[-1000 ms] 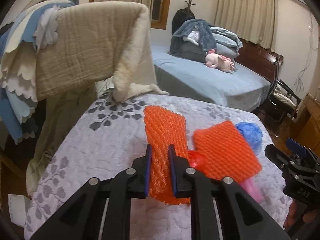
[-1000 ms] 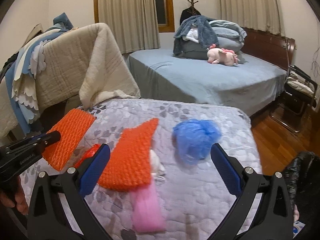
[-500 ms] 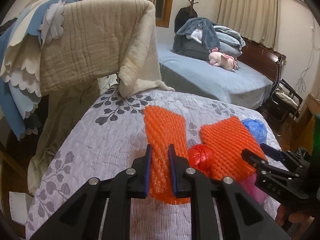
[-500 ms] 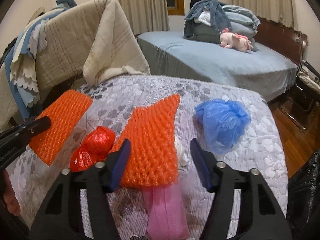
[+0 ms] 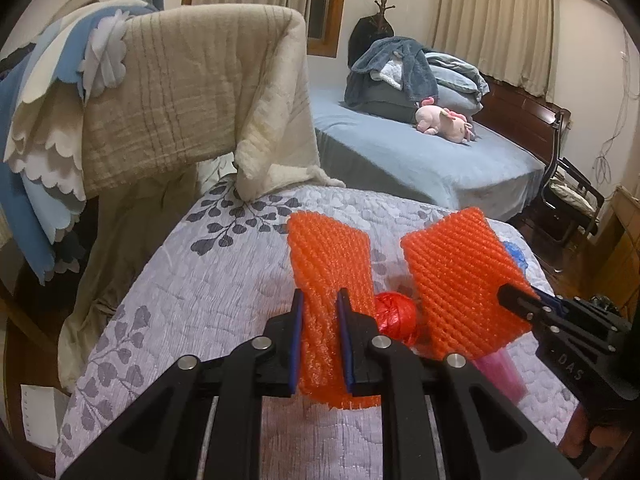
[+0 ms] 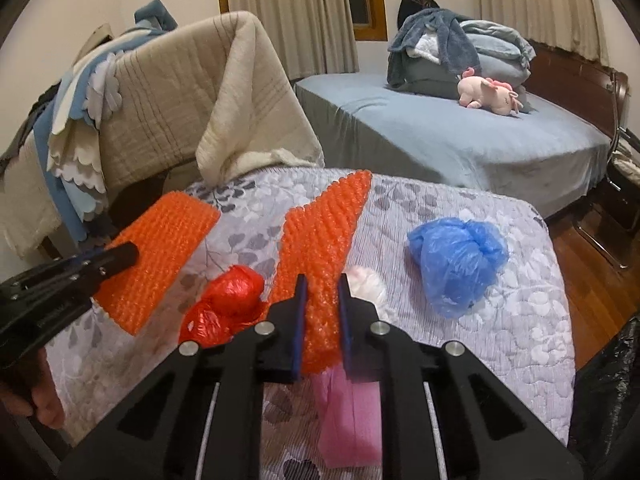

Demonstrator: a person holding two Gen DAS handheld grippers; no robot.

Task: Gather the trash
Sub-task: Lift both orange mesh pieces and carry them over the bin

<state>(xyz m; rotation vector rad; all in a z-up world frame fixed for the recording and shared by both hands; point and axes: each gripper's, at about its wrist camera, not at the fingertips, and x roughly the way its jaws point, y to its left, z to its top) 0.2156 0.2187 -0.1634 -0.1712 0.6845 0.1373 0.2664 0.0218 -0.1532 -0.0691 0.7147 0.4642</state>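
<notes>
Since a second ago the right tongs (image 6: pixel 322 316) have come forward over the bed and their jaws have just been closing, from wide apart to a pinch on the near end of the second orange sheet (image 6: pixel 320 248), which now lifts at its far corner. The left tongs (image 5: pixel 320 332) have not shifted and stay pressed on the near end of the first orange sheet (image 5: pixel 328 272), held up off the quilt (image 5: pixel 192 308).

Nearest the right tongs, a pink bag (image 6: pixel 348 412) lies at the near edge of the quilt, partly under the held sheet. Just left of it sits a red bag (image 6: pixel 228 300); a small white wad (image 6: pixel 366 284) touches the sheet's right side. Farther right, a blue bag (image 6: pixel 456 264) rests apart from the rest, toward the right edge. A black bag (image 6: pixel 608 400) shows at the right border, likely where the trash goes. Beyond the quilt stand draped blankets (image 5: pixel 180 92) and a blue bed (image 6: pixel 460 140) with a pink plush (image 6: pixel 488 94).

To do this well, I would lift both sheets straight up before swinging them, so the limp foam does not drag the red bag or the wad off the edge, and keep both pinches firm.
</notes>
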